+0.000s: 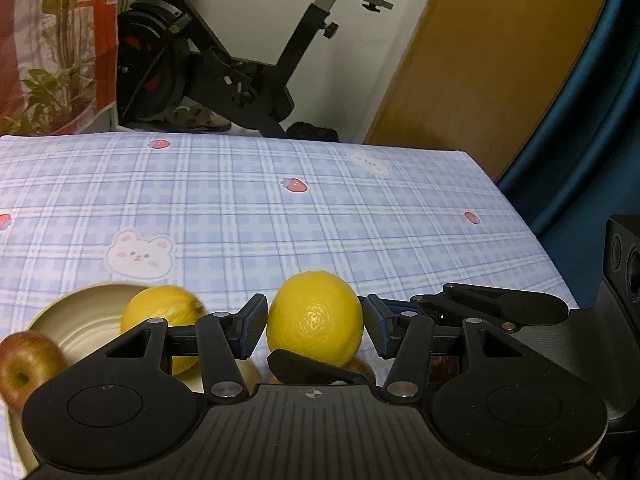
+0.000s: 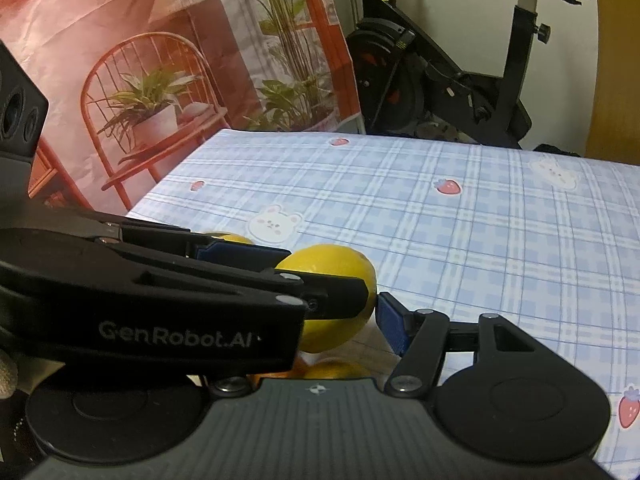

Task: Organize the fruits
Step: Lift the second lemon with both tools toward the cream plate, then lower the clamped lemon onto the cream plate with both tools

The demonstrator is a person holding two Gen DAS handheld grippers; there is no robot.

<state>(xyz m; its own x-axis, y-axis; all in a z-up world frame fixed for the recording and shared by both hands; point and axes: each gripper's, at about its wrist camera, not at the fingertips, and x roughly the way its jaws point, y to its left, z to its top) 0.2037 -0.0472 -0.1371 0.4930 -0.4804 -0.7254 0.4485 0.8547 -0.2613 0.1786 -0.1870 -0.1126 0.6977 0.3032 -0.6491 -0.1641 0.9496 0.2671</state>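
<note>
My left gripper (image 1: 315, 330) is shut on a yellow lemon (image 1: 316, 316), with a pad against each side, held above the checked tablecloth (image 1: 320, 200). A second lemon (image 1: 160, 316) and a red-green apple (image 1: 24, 364) lie in a cream bowl (image 1: 80, 300) at the lower left. In the right wrist view the left gripper crosses the frame with the held lemon (image 2: 340, 268) behind it. My right gripper (image 2: 340, 328) has one blue pad (image 2: 390, 324) in sight; its left finger is hidden. Orange fruit (image 2: 332, 370) shows just below the lemon.
An exercise bike (image 1: 224, 64) stands beyond the table's far edge. A printed backdrop with plants (image 2: 160, 80) hangs to the left. A wooden door (image 1: 480, 52) and a blue curtain (image 1: 592, 100) are to the right.
</note>
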